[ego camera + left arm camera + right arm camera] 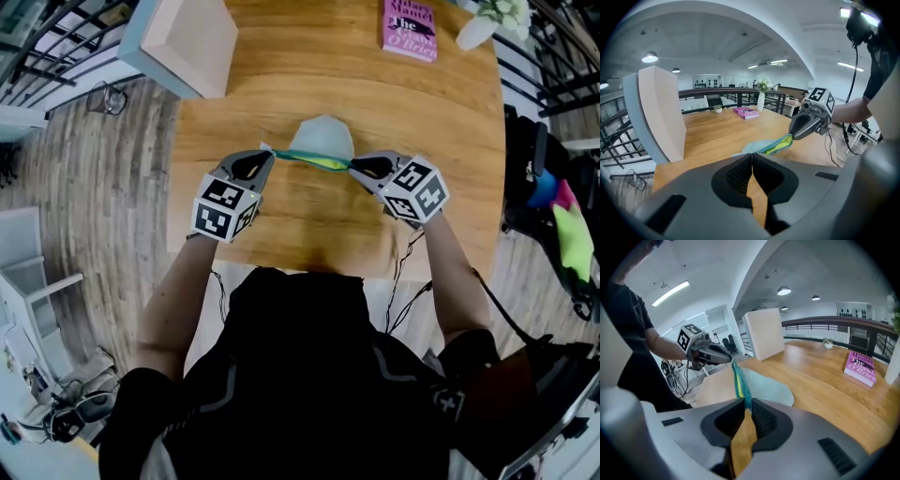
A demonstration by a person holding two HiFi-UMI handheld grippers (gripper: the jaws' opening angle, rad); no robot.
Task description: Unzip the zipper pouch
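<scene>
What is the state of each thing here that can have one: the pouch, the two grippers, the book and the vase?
pouch: stretched taut between both grippers; whether its zipper is open cannot be told.
left gripper: shut on one end of the pouch.
right gripper: shut on the other end, on the zipper.
book: closed, lying flat.
vase: upright.

From the right gripper view, the right gripper's (746, 405) dark jaws pinch the teal zipper edge (739, 380) of a pale mint fabric pouch (766, 386) stretched above the round wooden table (820, 390). The left gripper (727, 359) holds its far end. A pink paperback book (859, 367) and a tall beige box (764, 333) sit behind.
</scene>
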